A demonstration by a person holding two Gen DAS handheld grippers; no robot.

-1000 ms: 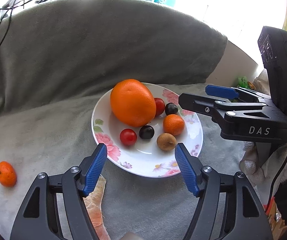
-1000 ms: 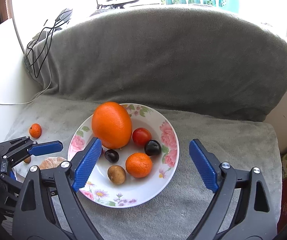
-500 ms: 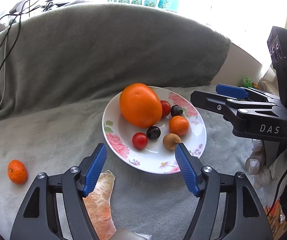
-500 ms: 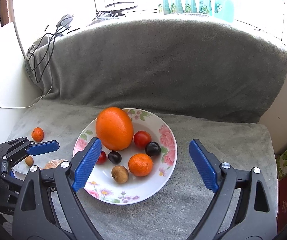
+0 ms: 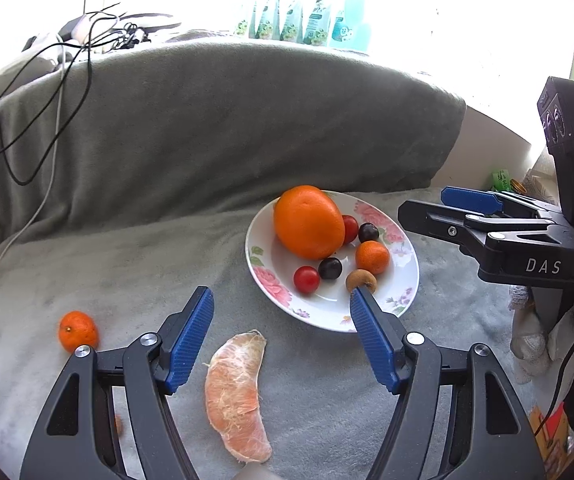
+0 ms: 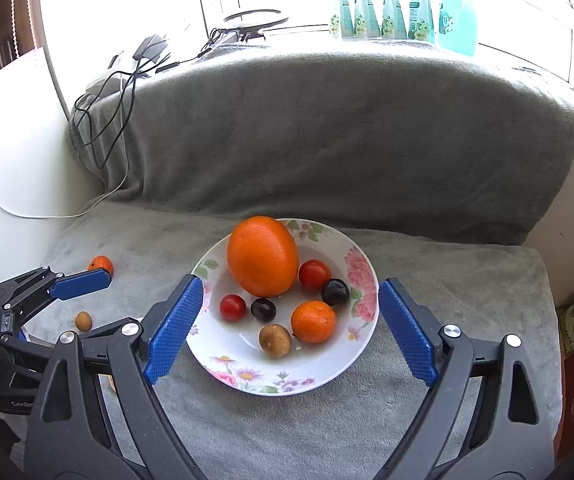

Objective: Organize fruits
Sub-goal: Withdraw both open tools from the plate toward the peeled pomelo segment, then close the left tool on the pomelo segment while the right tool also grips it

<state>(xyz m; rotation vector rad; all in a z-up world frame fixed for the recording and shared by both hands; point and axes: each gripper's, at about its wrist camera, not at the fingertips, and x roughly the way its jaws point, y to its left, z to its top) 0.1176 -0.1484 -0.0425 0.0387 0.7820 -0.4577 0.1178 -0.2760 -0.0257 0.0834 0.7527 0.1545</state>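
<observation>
A floral plate (image 5: 401, 264) (image 6: 243, 354) on the grey blanket holds a large orange (image 5: 308, 222) (image 6: 262, 255), a small mandarin (image 5: 372, 257) (image 6: 313, 321), two cherry tomatoes, two dark round fruits and a brown fruit (image 6: 274, 340). Off the plate lie a loose mandarin (image 5: 77, 331) (image 6: 101, 264), a peeled citrus segment (image 5: 238, 394) and a small brown fruit (image 6: 83, 321). My left gripper (image 5: 281, 300) hangs open above the blanket, the segment below its jaws, which hold nothing. My right gripper (image 6: 290, 286) is open and empty, back from the plate's near edge.
The blanket rises over a raised back (image 6: 327, 132) behind the plate. Cables (image 5: 27, 120) trail over its left end. Bottles (image 6: 399, 4) line the bright windowsill. In the left wrist view the right gripper (image 5: 467, 208) reaches in from the right, beside a gloved hand (image 5: 527, 340).
Both grippers have drawn back and risen a little from the plate, which now looks farther off. More of the peeled segment and the small brown fruit have come into view.
</observation>
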